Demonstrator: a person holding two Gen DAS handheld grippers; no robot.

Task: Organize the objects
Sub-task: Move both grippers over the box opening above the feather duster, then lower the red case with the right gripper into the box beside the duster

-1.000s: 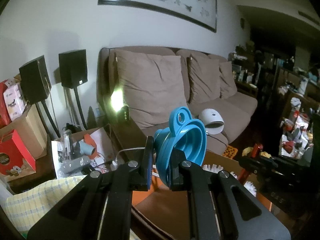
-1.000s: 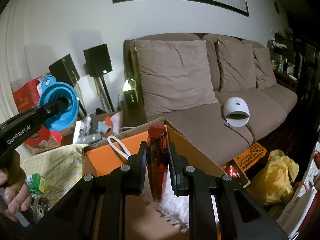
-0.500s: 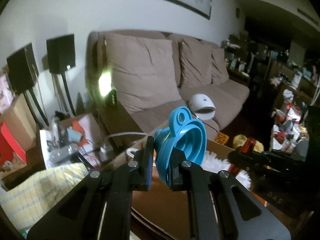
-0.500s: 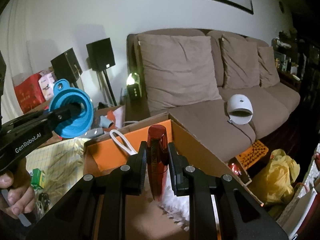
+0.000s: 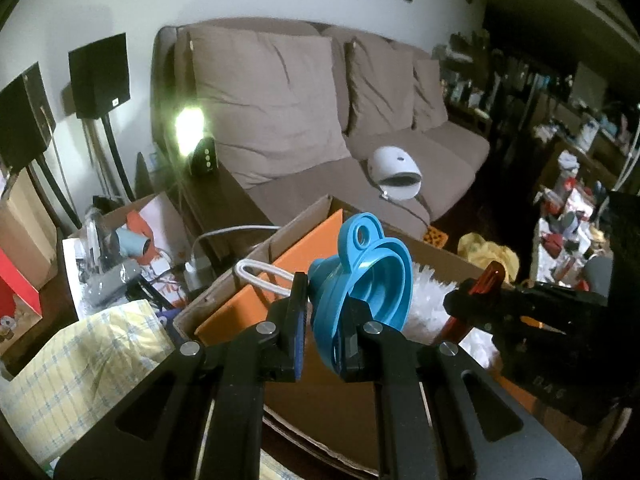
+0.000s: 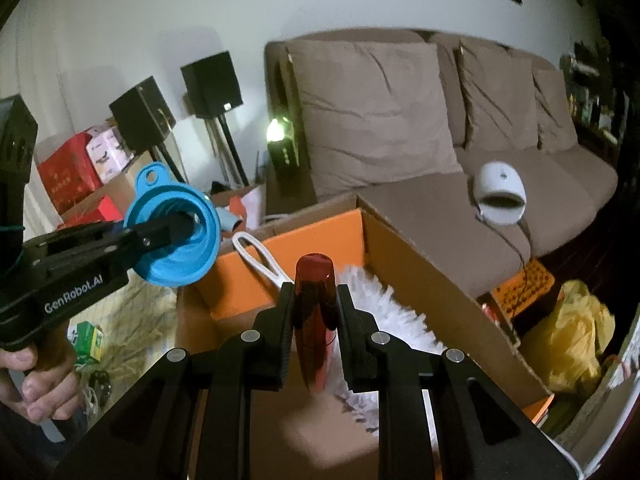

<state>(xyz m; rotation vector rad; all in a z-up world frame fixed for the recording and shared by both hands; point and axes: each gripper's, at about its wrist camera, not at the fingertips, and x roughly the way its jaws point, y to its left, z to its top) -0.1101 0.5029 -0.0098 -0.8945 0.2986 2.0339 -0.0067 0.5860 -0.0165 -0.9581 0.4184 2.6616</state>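
Observation:
My left gripper (image 5: pixel 324 316) is shut on a blue collapsible funnel (image 5: pixel 368 276), its hanging loop pointing up. It hovers over the near left corner of an open cardboard box (image 5: pixel 280 232). In the right wrist view the same funnel (image 6: pixel 176 232) hangs at the left above the box's left wall. My right gripper (image 6: pixel 314 304) is shut on a dark red glossy tube (image 6: pixel 314 312) standing upright above the box (image 6: pixel 420 256). Inside the box lie an orange board (image 6: pixel 304 256), a white cord loop (image 6: pixel 260 256) and a white fluffy duster (image 6: pixel 384 308).
A brown sofa (image 6: pixel 420 128) with cushions stands behind the box, a white dome-shaped device (image 6: pixel 500 192) on its seat. Black speakers (image 6: pixel 212 80) on stands, red cartons (image 6: pixel 68 168) and a small lit lamp (image 6: pixel 280 132) fill the left. A yellow bag (image 6: pixel 576 336) lies at the right. A hand (image 6: pixel 40 380) holds the left gripper's handle.
The left gripper has sunk and tipped downward with the funnel, closer over the box. The right gripper has tilted down a little, still holding the red tube over the box.

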